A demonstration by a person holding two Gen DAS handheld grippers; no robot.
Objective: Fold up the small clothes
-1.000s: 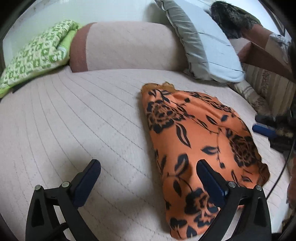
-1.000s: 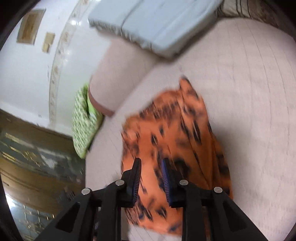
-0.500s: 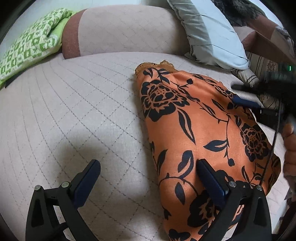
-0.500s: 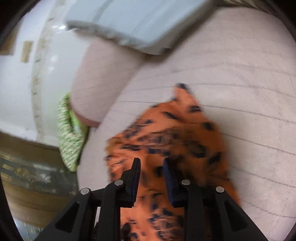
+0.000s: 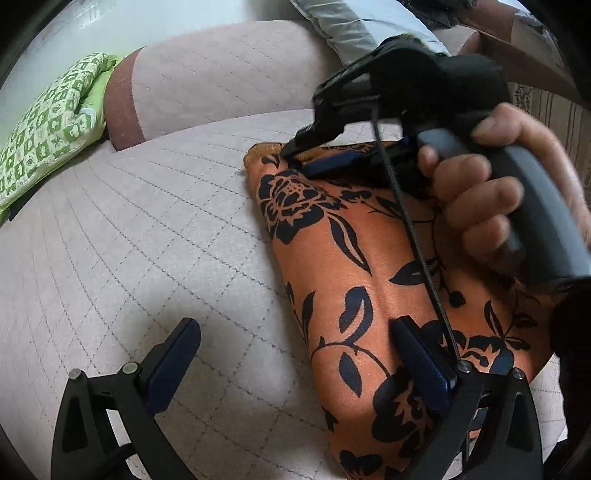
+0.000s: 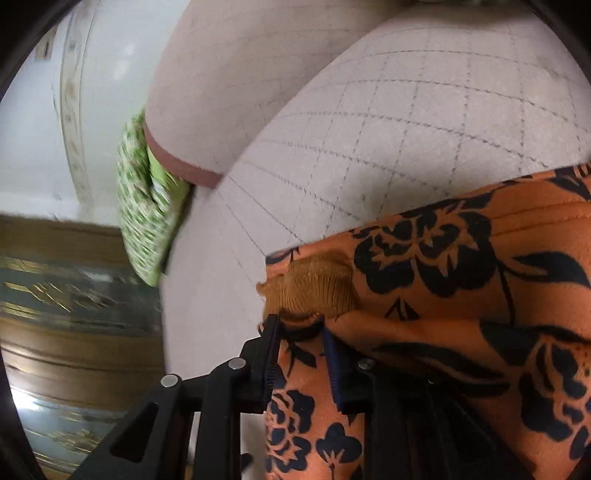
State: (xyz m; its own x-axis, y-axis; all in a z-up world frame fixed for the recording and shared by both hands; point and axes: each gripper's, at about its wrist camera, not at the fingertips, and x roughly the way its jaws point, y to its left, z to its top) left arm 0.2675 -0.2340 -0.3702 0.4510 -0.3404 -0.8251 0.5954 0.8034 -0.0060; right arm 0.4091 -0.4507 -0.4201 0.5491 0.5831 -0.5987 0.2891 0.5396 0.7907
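An orange garment with black flowers [image 5: 354, 266] lies folded on the quilted bed; it fills the lower right of the right wrist view [image 6: 443, 295]. My left gripper [image 5: 295, 365] is open and empty, its right finger over the garment's near end. My right gripper [image 6: 301, 354] is at the garment's far end, with fabric between its narrowly parted fingers beside a tan ribbed cuff [image 6: 314, 284]. In the left wrist view a hand holds the right gripper [image 5: 317, 155] there.
The pale quilted bed [image 5: 147, 236] stretches to the left. A pink bolster [image 5: 207, 74] and a green patterned pillow [image 5: 44, 125] lie at the back. A grey-blue pillow [image 5: 354, 26] is at the back right. Wooden flooring shows beyond the bed edge [image 6: 74, 332].
The right gripper swung across to the garment's far end and came low onto the fabric. The left gripper moved closer to the garment and stayed open.
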